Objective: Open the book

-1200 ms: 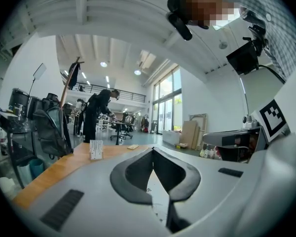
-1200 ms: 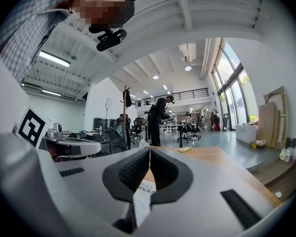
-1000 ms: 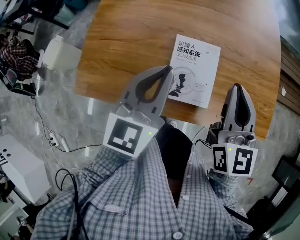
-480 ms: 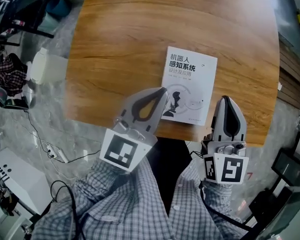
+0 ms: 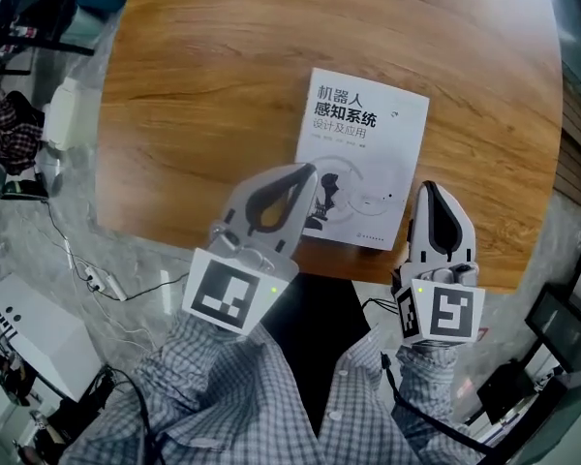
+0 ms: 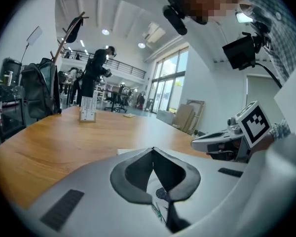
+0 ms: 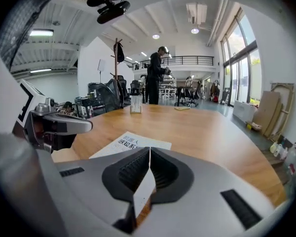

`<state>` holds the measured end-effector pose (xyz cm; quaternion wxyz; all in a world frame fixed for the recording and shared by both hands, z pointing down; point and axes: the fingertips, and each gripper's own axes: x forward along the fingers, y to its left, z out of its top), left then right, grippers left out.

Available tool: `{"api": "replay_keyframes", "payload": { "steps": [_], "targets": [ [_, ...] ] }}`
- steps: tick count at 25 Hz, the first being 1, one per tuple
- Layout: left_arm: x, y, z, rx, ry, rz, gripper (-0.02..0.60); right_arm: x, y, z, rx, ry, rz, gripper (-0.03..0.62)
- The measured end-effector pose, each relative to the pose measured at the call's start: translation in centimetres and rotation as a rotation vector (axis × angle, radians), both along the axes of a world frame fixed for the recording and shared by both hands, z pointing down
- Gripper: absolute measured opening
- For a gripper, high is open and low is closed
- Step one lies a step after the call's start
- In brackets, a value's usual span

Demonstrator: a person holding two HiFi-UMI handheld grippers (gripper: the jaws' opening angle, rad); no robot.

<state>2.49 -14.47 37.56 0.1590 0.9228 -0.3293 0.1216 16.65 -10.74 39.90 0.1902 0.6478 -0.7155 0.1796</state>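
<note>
In the head view, the left gripper and right gripper had sunk toward the near edge of the closed book on the table, and each gripper view showed jaws together and empty, so opening hadn't begun.

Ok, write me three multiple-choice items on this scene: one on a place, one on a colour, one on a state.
1. Where on the table does the book lie?
A. At the far edge
B. By the near edge
C. Hanging off the left side

2. The book's cover is mostly
A. red
B. black
C. white

3. The book is
A. closed, cover up
B. open flat
C. standing upright

Key:
1 B: its lower edge sits close to the table's near rim.
2 C: the cover is white with dark print.
3 A: the titled cover lies flat and no inner pages show.
</note>
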Motion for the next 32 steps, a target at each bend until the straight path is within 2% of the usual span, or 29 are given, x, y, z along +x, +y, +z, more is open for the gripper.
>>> {"api": "replay_keyframes", "payload": {
  "steps": [6,10,14,15,16,17,19,24,29,32],
  "targets": [
    [1.2,1.4,2.9,-0.031,-0.052,0.020,0.009,1.5,0.2,4.8,-0.155,0.038,0.011,0.021],
    [2.1,2.2,4.7,-0.044,-0.104,0.037,0.009,1.8,0.2,6.8,-0.231,-0.080,0.017,0.022],
    [2.2,2.7,5.9,-0.078,-0.129,0.010,0.009,1.9,-0.3,7.5,-0.265,-0.172,0.006,0.025],
    [2.1,2.7,6.1,-0.081,-0.132,0.005,0.009,1.7,-0.5,7.6,-0.274,-0.196,-0.005,0.033],
    [2.1,2.6,6.2,-0.083,-0.134,0.001,0.009,1.5,-0.6,7.6,-0.284,-0.230,-0.015,0.103],
    [2.1,2.6,6.2,-0.083,-0.136,-0.002,0.009,1.3,-0.8,7.7,-0.296,-0.267,-0.021,0.133],
    [2.1,2.5,6.4,-0.082,-0.144,-0.003,0.009,1.1,-1.0,8.0,-0.320,-0.320,-0.021,0.133],
    [1.9,2.3,6.6,-0.092,-0.132,-0.030,0.009,1.3,-1.3,9.3,-0.383,-0.358,0.001,0.133],
    [1.9,2.2,6.7,-0.084,-0.139,-0.031,0.009,1.4,-1.4,9.3,-0.397,-0.407,-0.006,0.132],
    [1.9,2.2,6.8,-0.089,-0.135,-0.032,0.009,1.3,-1.5,9.3,-0.412,-0.454,0.002,0.087]
  ]
}}
